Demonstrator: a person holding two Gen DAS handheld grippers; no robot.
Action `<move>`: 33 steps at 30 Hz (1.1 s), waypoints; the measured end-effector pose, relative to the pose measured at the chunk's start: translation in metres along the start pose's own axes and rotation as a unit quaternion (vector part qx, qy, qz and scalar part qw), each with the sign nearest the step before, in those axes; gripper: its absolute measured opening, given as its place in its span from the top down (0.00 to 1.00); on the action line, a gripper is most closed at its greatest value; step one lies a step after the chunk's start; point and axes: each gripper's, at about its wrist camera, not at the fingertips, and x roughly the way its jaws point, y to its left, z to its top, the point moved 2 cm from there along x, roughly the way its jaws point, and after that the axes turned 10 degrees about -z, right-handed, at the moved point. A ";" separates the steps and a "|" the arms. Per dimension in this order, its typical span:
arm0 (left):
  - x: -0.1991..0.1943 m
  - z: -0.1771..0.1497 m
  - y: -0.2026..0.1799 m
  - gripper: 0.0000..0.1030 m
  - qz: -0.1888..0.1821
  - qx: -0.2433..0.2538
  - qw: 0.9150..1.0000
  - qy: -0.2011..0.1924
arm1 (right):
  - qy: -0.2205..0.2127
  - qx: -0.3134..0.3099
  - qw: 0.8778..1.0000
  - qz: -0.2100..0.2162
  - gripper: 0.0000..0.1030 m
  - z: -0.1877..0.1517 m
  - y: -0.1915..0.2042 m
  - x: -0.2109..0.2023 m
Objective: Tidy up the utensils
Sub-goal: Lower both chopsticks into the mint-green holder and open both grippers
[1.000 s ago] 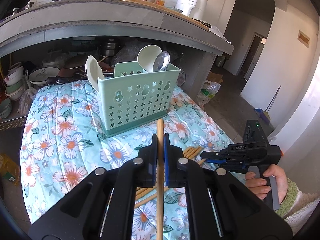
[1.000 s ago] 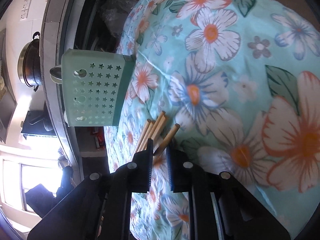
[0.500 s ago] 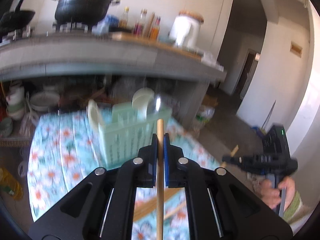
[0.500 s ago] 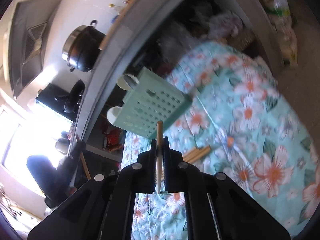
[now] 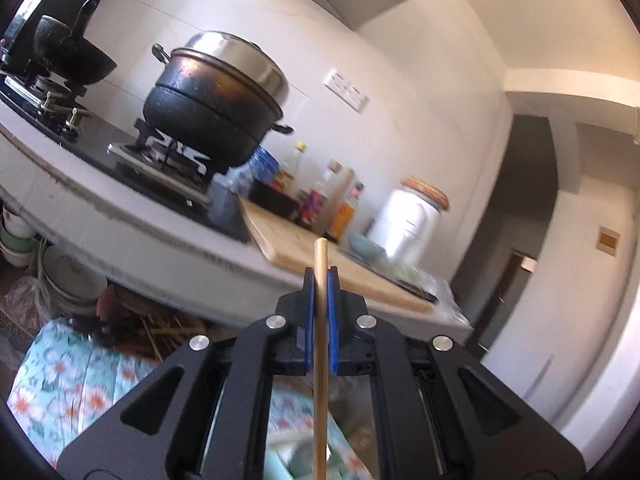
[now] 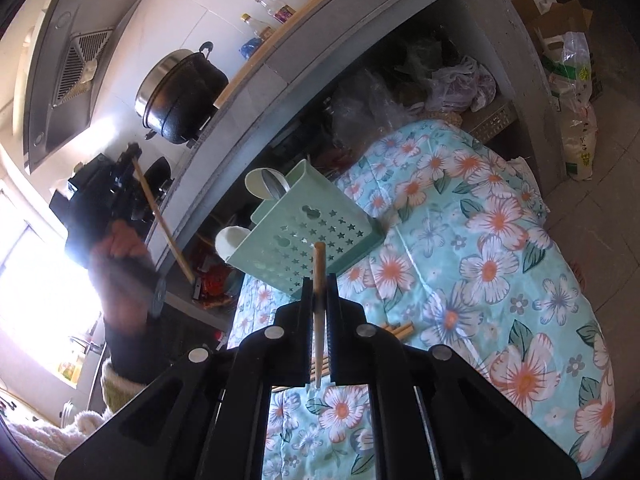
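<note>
My left gripper (image 5: 320, 280) is shut on a wooden chopstick (image 5: 321, 340), held high and tilted up toward the counter. In the right wrist view the left gripper (image 6: 134, 152) holds that chopstick (image 6: 162, 220) well above and left of the caddy. My right gripper (image 6: 319, 280) is shut on another chopstick (image 6: 319, 304), lifted above the table. The mint green utensil caddy (image 6: 312, 236) with star holes stands on the floral tablecloth (image 6: 480, 264) and holds white spoons and a metal spoon (image 6: 266, 186). Several chopsticks (image 6: 396, 328) lie on the cloth near my right gripper.
A grey counter (image 5: 120, 236) carries a black pot (image 5: 216, 100) on a stove, a wok (image 5: 68, 52), bottles (image 5: 316, 200), a cutting board (image 5: 320, 260) and a white appliance (image 5: 408, 224). Bowls (image 5: 68, 276) sit under it. Bags (image 6: 572, 92) stand on the floor.
Both grippers rose from the table. The right one closed on a chopstick and lifted it. The left one tilted upward with its chopstick, so the caddy dropped out of its view.
</note>
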 end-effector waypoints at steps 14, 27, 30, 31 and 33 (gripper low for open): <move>0.076 -0.028 0.045 0.96 0.075 0.032 0.997 -0.013 | 0.010 0.016 1.000 -0.003 0.94 0.009 -0.014 0.020; 0.036 -0.066 0.046 0.94 0.091 0.047 0.995 0.017 | -0.015 -0.003 1.000 -0.019 0.94 0.014 -0.005 0.006; 0.013 -0.067 0.039 0.90 0.087 0.046 0.995 0.025 | -0.041 -0.026 0.999 -0.015 0.94 0.024 0.011 -0.009; 0.003 -0.068 0.036 0.83 0.087 0.049 0.995 0.025 | -0.051 -0.035 0.998 -0.011 0.94 0.029 0.018 -0.015; -0.014 -0.067 0.030 0.72 0.089 0.055 0.994 0.021 | -0.069 -0.049 0.996 -0.003 0.94 0.041 0.031 -0.023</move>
